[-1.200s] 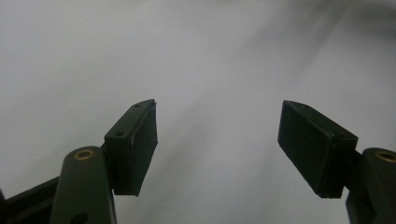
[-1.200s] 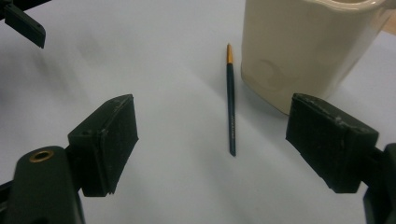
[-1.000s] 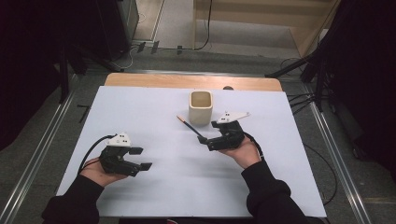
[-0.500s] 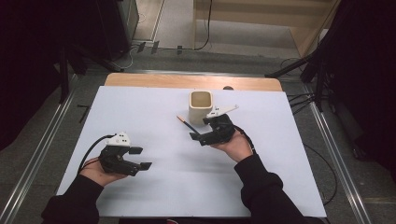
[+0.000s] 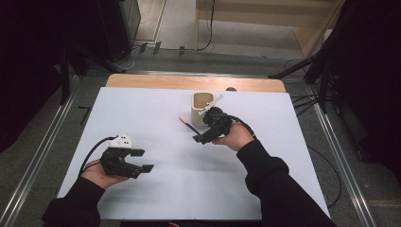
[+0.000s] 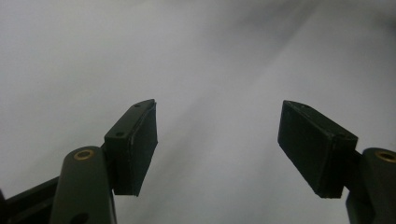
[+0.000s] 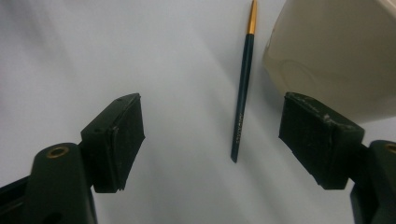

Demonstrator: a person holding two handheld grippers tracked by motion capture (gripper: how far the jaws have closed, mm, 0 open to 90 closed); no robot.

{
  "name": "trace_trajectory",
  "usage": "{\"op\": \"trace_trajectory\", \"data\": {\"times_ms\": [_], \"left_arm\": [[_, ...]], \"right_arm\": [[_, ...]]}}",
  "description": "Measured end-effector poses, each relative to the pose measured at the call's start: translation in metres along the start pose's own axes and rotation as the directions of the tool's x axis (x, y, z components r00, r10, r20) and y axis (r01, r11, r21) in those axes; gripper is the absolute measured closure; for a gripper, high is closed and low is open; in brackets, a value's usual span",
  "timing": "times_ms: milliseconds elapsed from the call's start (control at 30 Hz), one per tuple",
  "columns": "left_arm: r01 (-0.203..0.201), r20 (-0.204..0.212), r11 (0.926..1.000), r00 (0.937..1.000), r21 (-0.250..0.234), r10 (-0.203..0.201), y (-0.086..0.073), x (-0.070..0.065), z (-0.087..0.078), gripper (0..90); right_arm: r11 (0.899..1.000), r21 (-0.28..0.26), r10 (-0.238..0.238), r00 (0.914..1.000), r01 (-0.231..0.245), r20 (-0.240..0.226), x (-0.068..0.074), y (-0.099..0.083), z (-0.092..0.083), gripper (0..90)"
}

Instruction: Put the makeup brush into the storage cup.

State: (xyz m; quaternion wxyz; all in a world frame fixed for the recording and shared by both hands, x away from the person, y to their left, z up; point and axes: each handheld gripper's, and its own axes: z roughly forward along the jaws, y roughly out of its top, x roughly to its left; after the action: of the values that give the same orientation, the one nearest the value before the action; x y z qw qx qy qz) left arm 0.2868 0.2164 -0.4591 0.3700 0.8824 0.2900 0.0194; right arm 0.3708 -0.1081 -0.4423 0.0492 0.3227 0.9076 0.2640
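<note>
A slim dark-teal brush (image 7: 242,107) with a gold ferrule lies flat on the white table, also seen as the brush (image 5: 188,126) just left of a cream cup (image 5: 202,108). In the right gripper view the cup (image 7: 336,56) stands close beside the right jaw. My right gripper (image 5: 202,134) hovers over the brush's near end, tilted down to the left. This right gripper (image 7: 210,140) is open, its jaws have just been closing a little, and the brush lies in the gap untouched. My left gripper (image 5: 143,160) rests open at the front left; the left gripper (image 6: 217,149) holds nothing.
The white sheet (image 5: 142,113) covers the table, with a strip of bare wood (image 5: 156,82) along the far edge. Metal rails (image 5: 42,151) and cables run along the floor on both sides.
My right hand has moved left, toward the brush and cup, and turned so its jaws point down-left over the brush. The left hand has stayed put.
</note>
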Motion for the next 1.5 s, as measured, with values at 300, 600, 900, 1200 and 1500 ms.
{"op": "trace_trajectory", "data": {"times_ms": [300, 600, 900, 1200, 1500], "left_arm": [[0.005, -0.003, 0.9999, 1.0000, 0.014, -0.005, 0.000, 0.000, 0.001, 28.8], [0.006, -0.003, 0.9999, 1.0000, 0.011, -0.006, 0.000, 0.001, 0.000, 28.8], [0.004, -0.001, 0.9999, 1.0000, 0.010, -0.004, 0.000, 0.001, 0.000, 28.8], [0.007, -0.004, 0.9999, 1.0000, 0.008, -0.007, 0.000, 0.001, 0.000, 28.9], [0.005, -0.002, 0.9999, 1.0000, 0.009, -0.005, 0.000, 0.001, 0.000, 28.8]], "right_arm": [[0.981, 0.188, -0.038, 0.9992, 0.040, -0.011, -0.003, 0.019, 0.005, 26.7], [0.947, 0.321, -0.024, 0.9997, 0.026, -0.008, -0.008, 0.032, 0.013, 25.8], [0.945, 0.324, -0.030, 0.9994, 0.033, -0.017, -0.009, 0.033, 0.017, 21.2], [0.944, 0.328, -0.023, 0.9996, 0.027, -0.015, -0.009, 0.032, 0.027, 22.6], [0.940, 0.340, -0.026, 0.9997, 0.022, 0.006, -0.009, 0.026, 0.037, 30.1]]}}
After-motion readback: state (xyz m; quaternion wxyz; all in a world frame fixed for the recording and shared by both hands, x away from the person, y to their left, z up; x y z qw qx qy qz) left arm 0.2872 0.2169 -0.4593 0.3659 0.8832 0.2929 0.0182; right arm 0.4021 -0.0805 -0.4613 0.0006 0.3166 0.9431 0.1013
